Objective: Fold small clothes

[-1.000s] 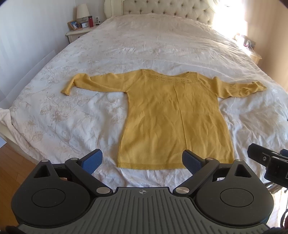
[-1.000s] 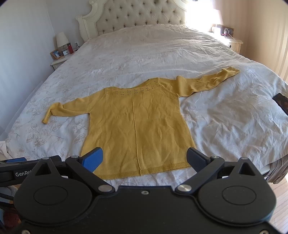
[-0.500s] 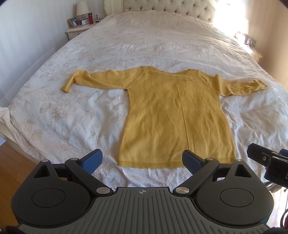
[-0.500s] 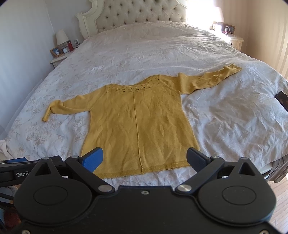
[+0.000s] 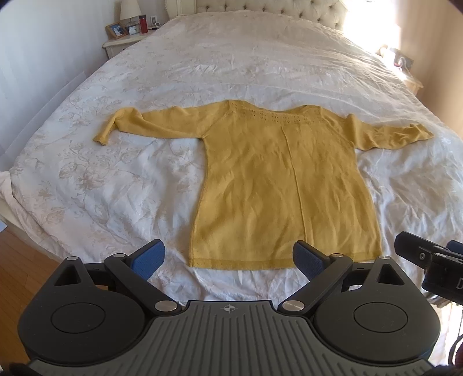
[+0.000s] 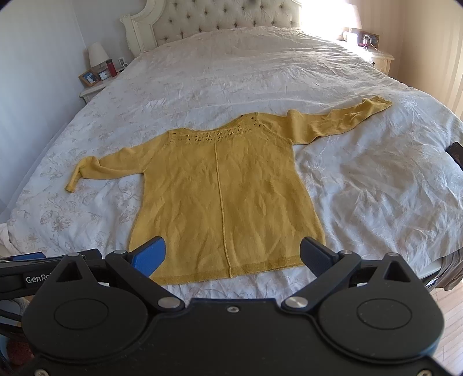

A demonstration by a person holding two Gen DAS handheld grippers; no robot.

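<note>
A mustard-yellow knit sweater lies flat on the bed, sleeves spread out to both sides, hem nearest me; it also shows in the right wrist view. My left gripper is open and empty, hovering just before the hem. My right gripper is open and empty above the hem. The right gripper's body shows at the right edge of the left wrist view, and the left gripper's body at the left edge of the right wrist view.
The bed has a white floral cover and a tufted headboard. A nightstand with lamp and frames stands at far left, another nightstand at far right. A dark object lies at the bed's right edge. Wood floor lies below.
Both grippers have moved forward toward the sweater, whose hem now sits closer between the fingers. Both stay open.
</note>
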